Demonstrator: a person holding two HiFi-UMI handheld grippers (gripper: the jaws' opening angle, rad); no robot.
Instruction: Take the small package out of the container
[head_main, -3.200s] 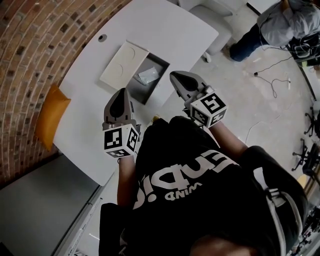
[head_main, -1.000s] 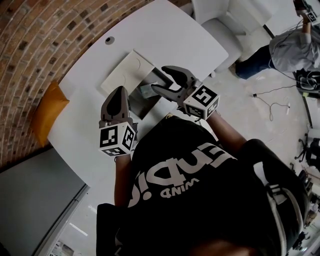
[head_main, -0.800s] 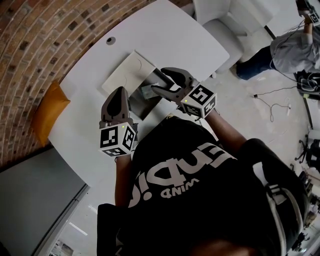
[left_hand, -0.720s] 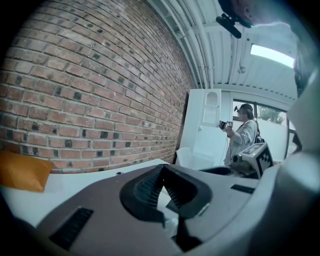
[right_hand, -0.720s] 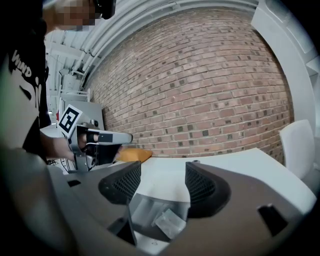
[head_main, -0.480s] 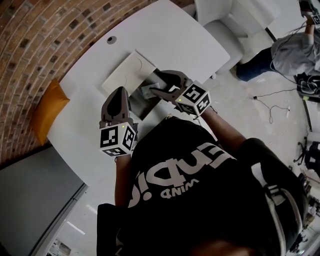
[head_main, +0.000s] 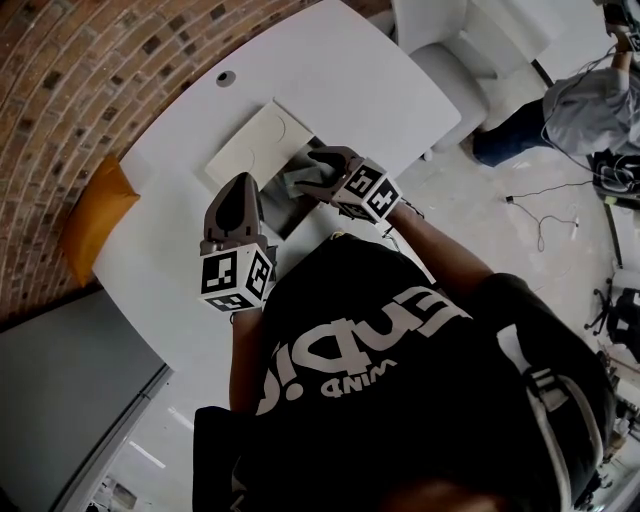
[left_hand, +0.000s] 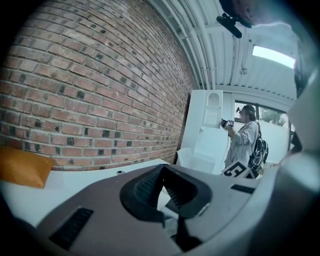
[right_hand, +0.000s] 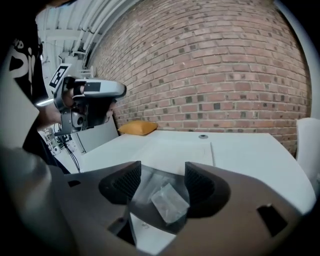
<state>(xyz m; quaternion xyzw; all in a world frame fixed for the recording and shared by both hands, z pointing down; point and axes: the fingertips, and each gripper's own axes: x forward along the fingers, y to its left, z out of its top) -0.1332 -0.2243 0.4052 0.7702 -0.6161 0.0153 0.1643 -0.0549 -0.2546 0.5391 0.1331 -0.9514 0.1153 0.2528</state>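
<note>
A dark grey open container (head_main: 272, 208) sits on the white table (head_main: 330, 70), its white lid (head_main: 255, 140) lying beside it on the far side. The small clear package (right_hand: 170, 204) lies in the container (right_hand: 145, 184). In the right gripper view it sits low between the two jaws, apart from both pads. My right gripper (head_main: 300, 172) (right_hand: 162, 182) is open and reaches into the container, covering the package in the head view. My left gripper (head_main: 232, 205) (left_hand: 164, 172) hovers shut and empty just left of the container. It also shows in the right gripper view (right_hand: 90, 97).
An orange cushion (head_main: 95, 215) (right_hand: 137, 127) lies at the table's left end by the brick wall. A cable hole (head_main: 228, 77) is in the far tabletop. A white chair (head_main: 445, 50) stands past the table's right edge, and a person (head_main: 590, 100) stands farther off.
The right gripper opened, swung left from beside the container and dipped into it, its jaws now on either side of the package. The left gripper has barely moved.
</note>
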